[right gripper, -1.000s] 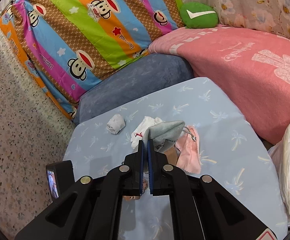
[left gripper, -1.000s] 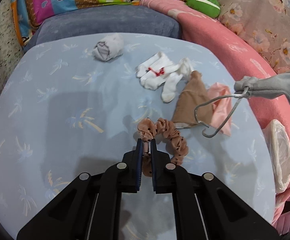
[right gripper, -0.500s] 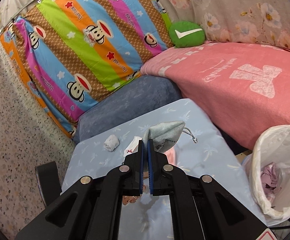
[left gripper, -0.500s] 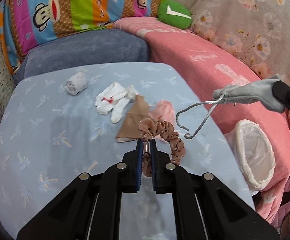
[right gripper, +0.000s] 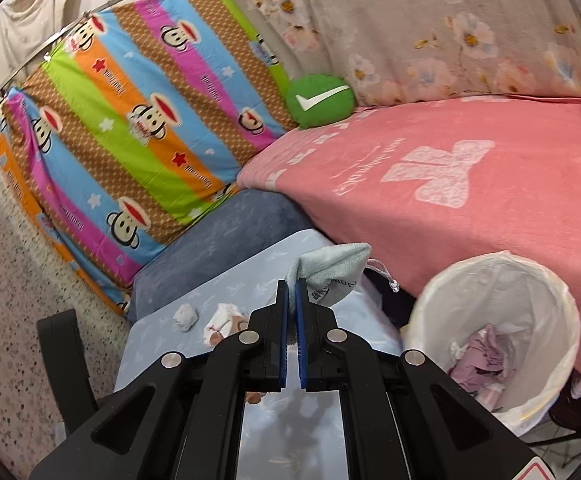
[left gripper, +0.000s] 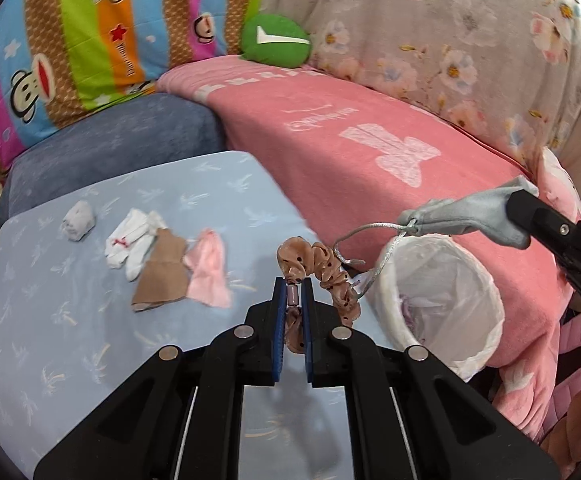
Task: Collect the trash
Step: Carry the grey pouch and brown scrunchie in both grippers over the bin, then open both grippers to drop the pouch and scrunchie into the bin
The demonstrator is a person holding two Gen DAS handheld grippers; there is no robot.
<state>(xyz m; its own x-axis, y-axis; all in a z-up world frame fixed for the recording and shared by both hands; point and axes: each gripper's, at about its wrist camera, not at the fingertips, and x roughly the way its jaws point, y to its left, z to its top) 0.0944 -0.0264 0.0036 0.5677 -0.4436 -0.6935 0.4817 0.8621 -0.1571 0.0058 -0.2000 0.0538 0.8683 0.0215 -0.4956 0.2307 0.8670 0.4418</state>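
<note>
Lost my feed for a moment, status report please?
Left gripper shut on tan scrunchie. Right gripper shut on grey pouch. Lined bin beside table, mouth unobstructed. Socks and cloths on table.

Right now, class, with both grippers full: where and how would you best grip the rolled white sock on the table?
Grip the rolled sock across its short width, from above. It lies alone on the table, clear of the other socks, and its rounded bundle suits fingers closing on opposite sides.

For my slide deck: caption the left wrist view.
Left hand-held gripper carries a dotted tan fabric scrunchie toward the white-lined round bin.
</note>
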